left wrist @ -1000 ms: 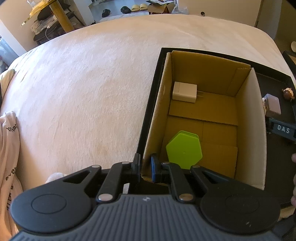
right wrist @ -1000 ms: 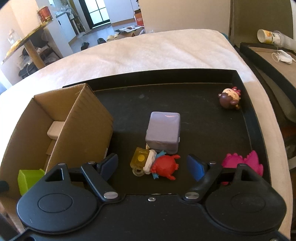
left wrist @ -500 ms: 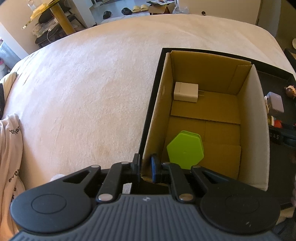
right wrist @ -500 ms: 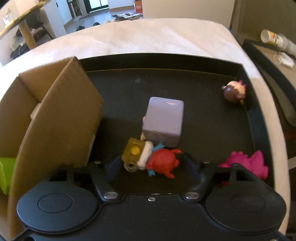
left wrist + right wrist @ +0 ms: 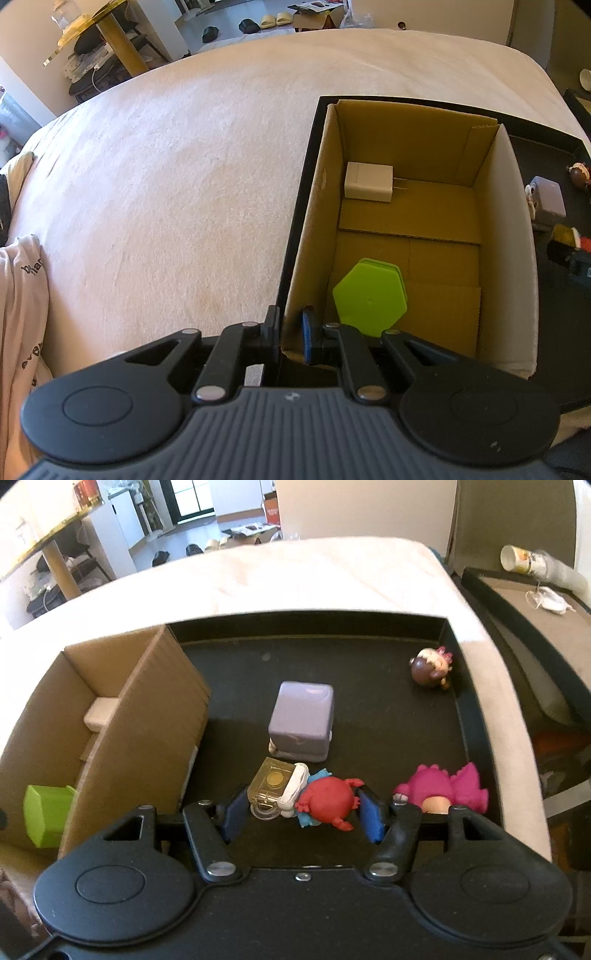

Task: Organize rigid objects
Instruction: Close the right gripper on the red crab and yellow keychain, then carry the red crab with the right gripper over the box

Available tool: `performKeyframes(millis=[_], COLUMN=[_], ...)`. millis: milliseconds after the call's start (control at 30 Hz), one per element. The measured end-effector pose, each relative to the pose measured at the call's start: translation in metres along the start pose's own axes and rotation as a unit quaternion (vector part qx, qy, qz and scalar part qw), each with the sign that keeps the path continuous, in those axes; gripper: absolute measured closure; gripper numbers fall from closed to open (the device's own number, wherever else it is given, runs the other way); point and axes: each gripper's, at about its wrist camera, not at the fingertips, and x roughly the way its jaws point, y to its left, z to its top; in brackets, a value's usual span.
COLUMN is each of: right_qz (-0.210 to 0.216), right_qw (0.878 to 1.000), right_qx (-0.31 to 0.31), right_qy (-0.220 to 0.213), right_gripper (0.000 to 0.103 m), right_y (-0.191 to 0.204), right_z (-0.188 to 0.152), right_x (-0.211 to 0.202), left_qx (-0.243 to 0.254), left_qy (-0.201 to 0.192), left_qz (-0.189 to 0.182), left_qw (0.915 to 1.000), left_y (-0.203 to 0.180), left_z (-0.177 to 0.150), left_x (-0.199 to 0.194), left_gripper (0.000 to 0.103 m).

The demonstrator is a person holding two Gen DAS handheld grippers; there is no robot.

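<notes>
In the left wrist view my left gripper (image 5: 290, 330) is shut on the near left corner of the cardboard box (image 5: 509, 258). Inside the box lie a green hexagon (image 5: 369, 295) and a white charger (image 5: 368, 182). In the right wrist view my right gripper (image 5: 303, 814) is shut on a red figure (image 5: 325, 801) joined to a yellow block (image 5: 273, 781), just above the black tray (image 5: 369, 627). A purple block (image 5: 301, 720) sits right behind them. A brown doll (image 5: 430, 668) lies in the far right corner and a pink toy (image 5: 443, 786) at the near right.
The tray rests on a pale blanket (image 5: 166, 184). The box wall (image 5: 147, 720) stands close to the left of my right gripper. A printed cloth (image 5: 22, 295) lies at the blanket's left edge. A paper cup (image 5: 517, 559) lies on a side surface to the right.
My right gripper's jaws closed from wide apart onto the red figure and yellow block, and the gripper has shifted with them in its grip. The left gripper kept still on the box.
</notes>
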Motion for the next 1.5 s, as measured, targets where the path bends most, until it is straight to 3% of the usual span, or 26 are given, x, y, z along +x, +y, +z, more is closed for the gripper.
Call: performKeyframes(millis=[300, 867, 1500], right_qz=[0.003, 0.049, 0.109], right_qw=[0.999, 0.995, 0.987], right_qx=[-0.010, -0.052, -0.098], right_qy=[-0.030, -0.077, -0.072], right_gripper=[0.042, 0.042, 0.042], right_y=[0.011, 0.053, 0.088], right_z=[0.018, 0.048, 0.044], right_x=[-0.025, -0.064, -0.054], left_qx=[0.008, 0.004, -0.014], left_qy=[0.004, 0.007, 0.007], left_qz=[-0.002, -0.010, -0.031], left_qw=[1.0000, 0.9999, 0.9994], left_y=[0.000, 0.003, 0.010], left_z=[0.000, 0.001, 0.001], left_x=[0.001, -0.001, -0.002], left_gripper=[0.092, 0.093, 0.094])
